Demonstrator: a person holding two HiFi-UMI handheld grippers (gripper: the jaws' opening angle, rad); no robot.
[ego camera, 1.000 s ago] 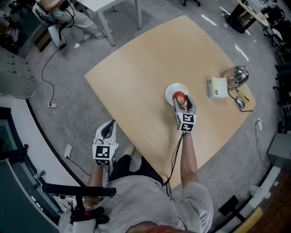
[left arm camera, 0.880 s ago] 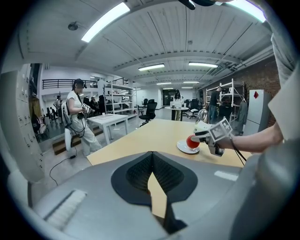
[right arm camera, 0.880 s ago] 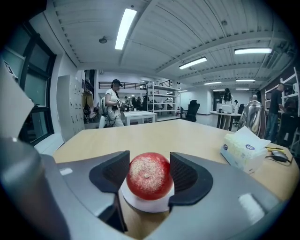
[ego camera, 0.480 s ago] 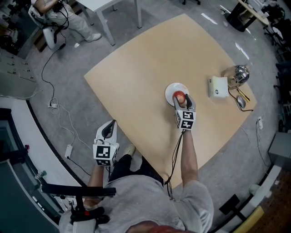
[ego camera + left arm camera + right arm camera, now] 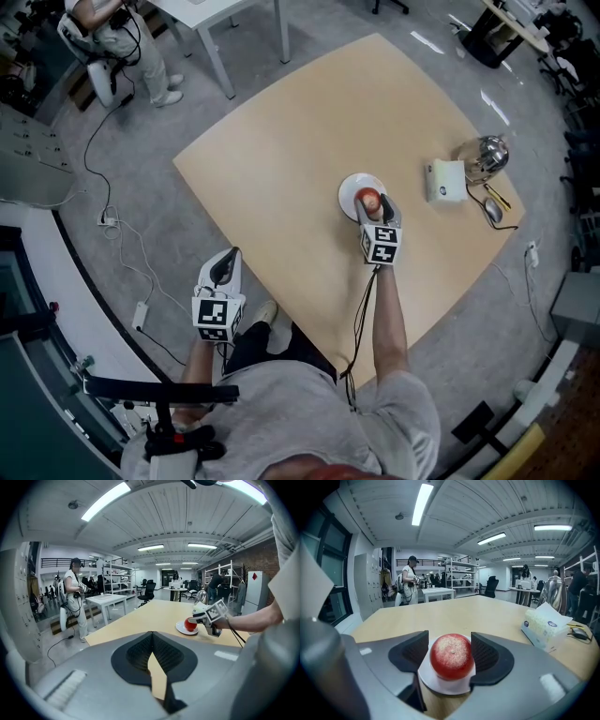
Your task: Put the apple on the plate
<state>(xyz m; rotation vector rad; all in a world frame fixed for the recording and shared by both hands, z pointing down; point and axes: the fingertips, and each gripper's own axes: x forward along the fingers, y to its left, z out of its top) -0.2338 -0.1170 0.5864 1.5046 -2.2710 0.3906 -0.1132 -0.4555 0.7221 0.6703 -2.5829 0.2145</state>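
The red apple sits between the jaws of my right gripper, which is shut on it. It hangs over or rests on the small white plate; I cannot tell whether it touches. From the head view the apple is above the near side of the plate, mid-table, with the right gripper reaching in from the near side. My left gripper is held off the table's near-left edge, shut and empty. The left gripper view shows the apple far away.
A white tissue box, a shiny kettle and a mouse stand to the right of the plate on the wooden table. A person stands beside a white table at the back left. Cables lie on the floor.
The right gripper with the apple has shifted slightly farther over the plate. The left gripper has not moved. The person at the back left has stepped a little.
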